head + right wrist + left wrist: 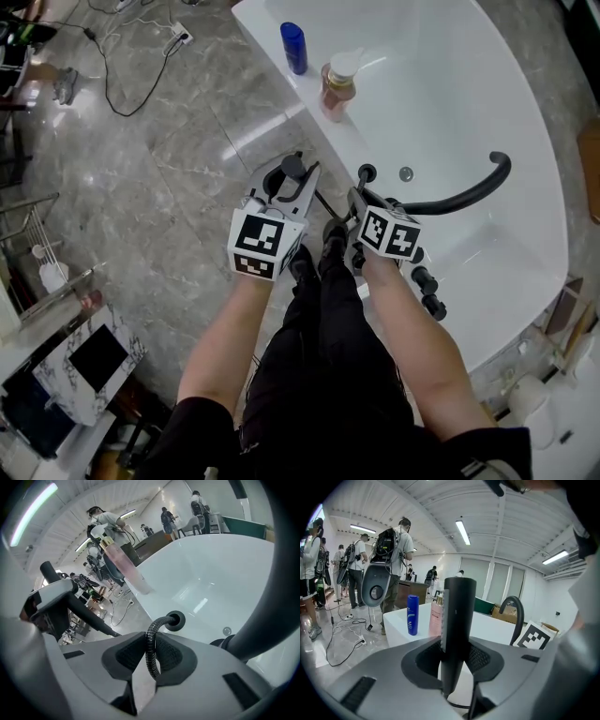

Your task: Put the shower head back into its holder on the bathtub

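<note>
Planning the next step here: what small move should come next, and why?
Probably lower the right gripper to feed the hose down through the holder ring on the bathtub rim. That gripper is shut on the hose just above the ring. The left gripper clamps the shower head handle upright, apart from the ring, so the slack likely must go first.

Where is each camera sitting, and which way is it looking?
Head view: on the person's head, looking down at the left claw, right claw, forearms, legs and bathtub.
Left gripper view: on the left claw, looking along its jaws, which grip the shower head; bathtub behind.
Right gripper view: on the right claw, looking along its jaws, which grip the hose, into the bathtub.
Shared: all three show the pink bottle.
</note>
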`<state>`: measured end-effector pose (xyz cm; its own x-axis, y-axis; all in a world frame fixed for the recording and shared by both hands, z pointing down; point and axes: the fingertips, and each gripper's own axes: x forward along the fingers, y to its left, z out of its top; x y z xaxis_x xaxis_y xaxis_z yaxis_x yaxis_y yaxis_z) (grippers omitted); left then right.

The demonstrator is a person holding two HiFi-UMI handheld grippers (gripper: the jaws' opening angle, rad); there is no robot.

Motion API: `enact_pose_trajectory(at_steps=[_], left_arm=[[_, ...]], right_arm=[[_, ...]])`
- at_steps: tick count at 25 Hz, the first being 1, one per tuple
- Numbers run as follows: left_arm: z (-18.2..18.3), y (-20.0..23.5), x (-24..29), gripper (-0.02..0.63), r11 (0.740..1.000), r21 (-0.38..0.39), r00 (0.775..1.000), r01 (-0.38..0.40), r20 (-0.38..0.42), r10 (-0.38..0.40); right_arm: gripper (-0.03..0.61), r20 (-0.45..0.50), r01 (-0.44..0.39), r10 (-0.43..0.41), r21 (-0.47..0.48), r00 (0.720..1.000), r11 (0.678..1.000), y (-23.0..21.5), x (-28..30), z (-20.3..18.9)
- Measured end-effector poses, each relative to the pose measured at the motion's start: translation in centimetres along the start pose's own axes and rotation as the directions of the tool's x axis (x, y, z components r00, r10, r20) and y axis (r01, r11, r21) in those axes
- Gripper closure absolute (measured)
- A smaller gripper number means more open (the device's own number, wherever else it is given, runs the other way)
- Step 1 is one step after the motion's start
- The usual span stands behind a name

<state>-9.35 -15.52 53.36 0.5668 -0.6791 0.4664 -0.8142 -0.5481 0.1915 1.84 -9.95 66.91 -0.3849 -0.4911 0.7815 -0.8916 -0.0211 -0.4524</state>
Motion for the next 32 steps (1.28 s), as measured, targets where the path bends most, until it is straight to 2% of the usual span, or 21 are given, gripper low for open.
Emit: enact_pose_trajectory(at_steps=[4,9,15,26,32], left_arm=[[-0.7,0.3,0.2,0.480,1.000,-0.007,1.000,0.003,0.000,-0.003],[-2.1,0.5,0.1,0.480,1.000,-0.008,1.000,0.009,-0.011,-0.009],[-4.5,1.2,0.2,0.480,1.000,-0.017,1.000,0.006,-0.020,-0.006],[-12.6,4.0,1.7,0.480,0.998,-0.054,0.998,-0.011,-0.059,0.007],[-16.4,4.2,2.7,0.480,0.999,-0.033,0.994,0.018,-0.107,-0.021]], right_arm=[[0.479,0.000,0.001,-0.001,-0.010,1.000,1.000,-0.2,0.7,-0.5],[0.414,-0.022,0.007,-0.008,-0.041,1.000,0.999,-0.5,1.0,-3.2],[0.387,-0.048,0.042,-0.045,-0.065,0.998,0.997,-2.1,2.0,-7.5],[0.383,-0.052,0.111,-0.115,-0.064,0.992,0.992,-7.1,8.3,-13.8],[0.383,-0.042,0.146,-0.148,-0.055,0.988,0.988,-9.6,12.0,-15.8]])
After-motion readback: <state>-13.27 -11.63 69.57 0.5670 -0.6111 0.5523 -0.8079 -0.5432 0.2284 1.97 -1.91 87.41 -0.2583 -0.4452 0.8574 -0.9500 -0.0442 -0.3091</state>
